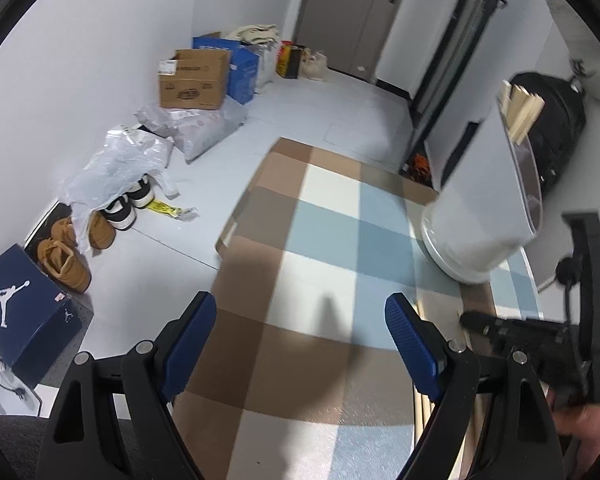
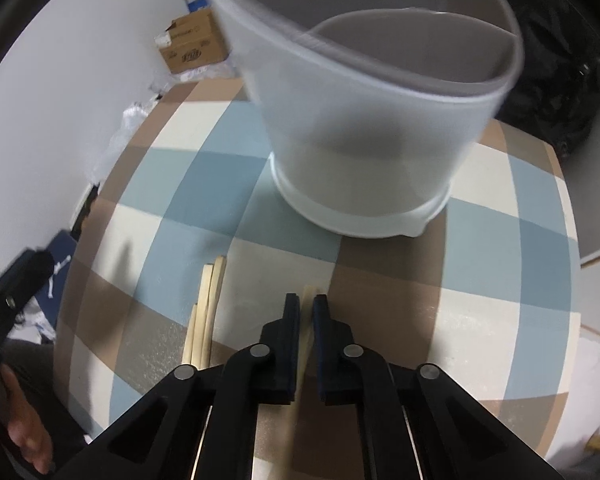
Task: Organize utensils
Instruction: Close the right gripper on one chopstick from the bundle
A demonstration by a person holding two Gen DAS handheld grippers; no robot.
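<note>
wooden chopstick (image 2: 309, 320) apparently pinched between right tool (image 2: 306, 312) fingers.

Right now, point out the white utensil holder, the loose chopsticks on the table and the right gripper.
white utensil holder (image 2: 364, 148), right wrist view, front wall.
loose chopsticks (image 2: 209, 300), right wrist view, mid-shaft.
right gripper (image 2: 307, 312), right wrist view, between the fingertips.

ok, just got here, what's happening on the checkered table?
A person is sorting wooden chopsticks into the white holder. The right gripper is shut on one chopstick, low over the table in front of the holder. More chopsticks lie to its left. The left gripper is open and holds nothing. Some chopsticks already stand in the holder.
</note>
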